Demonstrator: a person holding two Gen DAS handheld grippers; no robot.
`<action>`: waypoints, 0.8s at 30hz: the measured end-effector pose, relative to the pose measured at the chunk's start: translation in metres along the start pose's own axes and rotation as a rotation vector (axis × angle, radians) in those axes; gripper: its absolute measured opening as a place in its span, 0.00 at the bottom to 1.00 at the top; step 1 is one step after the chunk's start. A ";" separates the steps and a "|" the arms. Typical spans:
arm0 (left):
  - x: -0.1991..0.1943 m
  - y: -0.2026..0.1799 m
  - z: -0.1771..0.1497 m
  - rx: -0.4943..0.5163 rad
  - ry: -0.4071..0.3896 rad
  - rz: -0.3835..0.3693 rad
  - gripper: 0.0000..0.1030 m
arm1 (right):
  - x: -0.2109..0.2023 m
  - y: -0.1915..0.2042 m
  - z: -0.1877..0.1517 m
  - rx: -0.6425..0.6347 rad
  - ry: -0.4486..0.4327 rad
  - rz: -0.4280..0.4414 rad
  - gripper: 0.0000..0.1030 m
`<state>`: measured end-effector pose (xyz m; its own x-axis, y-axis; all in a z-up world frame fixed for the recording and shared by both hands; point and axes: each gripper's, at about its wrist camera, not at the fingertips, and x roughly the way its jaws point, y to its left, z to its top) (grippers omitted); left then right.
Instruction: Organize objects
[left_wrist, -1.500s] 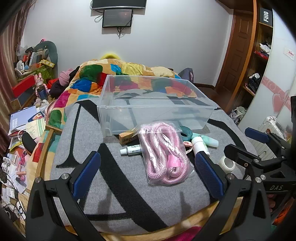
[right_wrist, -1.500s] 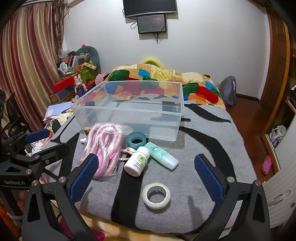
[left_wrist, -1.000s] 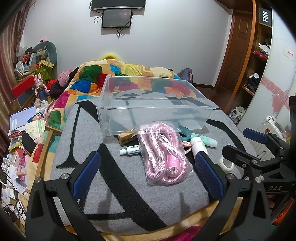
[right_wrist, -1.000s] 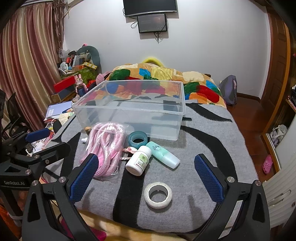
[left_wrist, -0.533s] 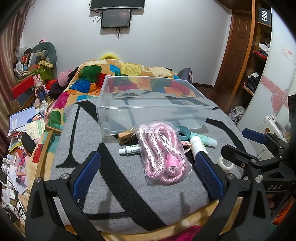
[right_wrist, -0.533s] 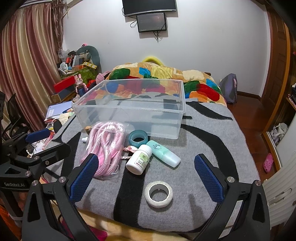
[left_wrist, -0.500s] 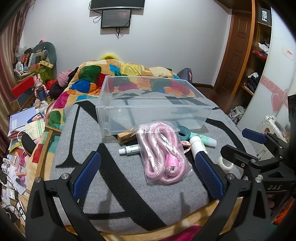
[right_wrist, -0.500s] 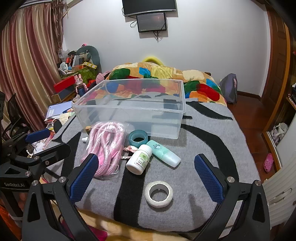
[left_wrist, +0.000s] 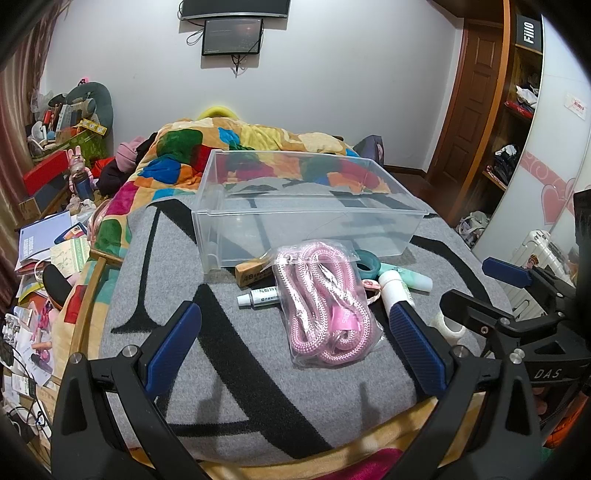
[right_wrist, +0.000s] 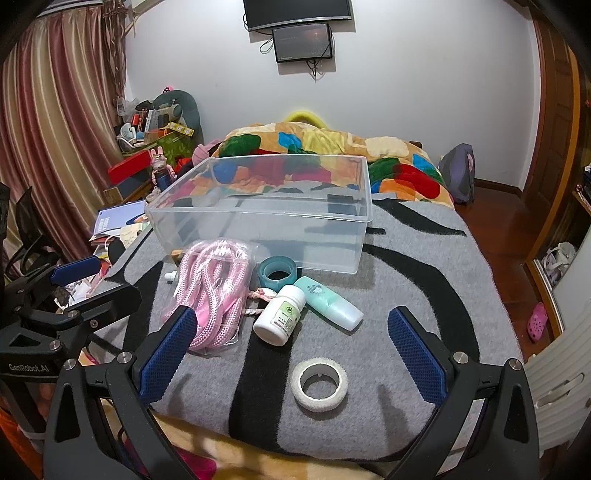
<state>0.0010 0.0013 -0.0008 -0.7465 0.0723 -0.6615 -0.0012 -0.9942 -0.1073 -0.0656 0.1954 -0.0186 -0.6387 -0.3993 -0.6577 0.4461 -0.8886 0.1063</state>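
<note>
Bagged pink rope (left_wrist: 325, 306) lying lengthwise toward clear bin (left_wrist: 306, 210); both tools spread, empty

In the left wrist view the bagged pink rope (left_wrist: 325, 306) covers part of the small white tube (left_wrist: 258, 295) and of the brown block (left_wrist: 253, 271) beside it, whose print is too small to read, and the white tape roll (left_wrist: 448, 326) is half hidden behind the right finger pad of the left gripper (left_wrist: 295, 347). In the right wrist view the tube shows only its cap (right_wrist: 170, 276) past the bag, the block only a corner (right_wrist: 177, 253), and the label on the white bottle (right_wrist: 280, 315) cannot be read. The right gripper (right_wrist: 291, 350) has its arms cut off by the bottom edge.
</note>
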 end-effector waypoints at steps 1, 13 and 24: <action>0.000 0.000 0.000 0.000 0.000 0.000 1.00 | 0.001 0.000 0.000 0.000 0.001 -0.001 1.00; 0.000 -0.002 -0.002 -0.001 0.002 -0.001 1.00 | 0.001 0.000 -0.001 0.003 0.005 0.003 1.00; 0.000 -0.002 -0.003 -0.002 0.006 -0.002 1.00 | 0.002 0.000 -0.001 0.005 0.009 0.007 1.00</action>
<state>0.0026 0.0040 -0.0025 -0.7428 0.0752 -0.6653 -0.0020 -0.9939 -0.1101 -0.0656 0.1948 -0.0208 -0.6298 -0.4036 -0.6637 0.4473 -0.8870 0.1149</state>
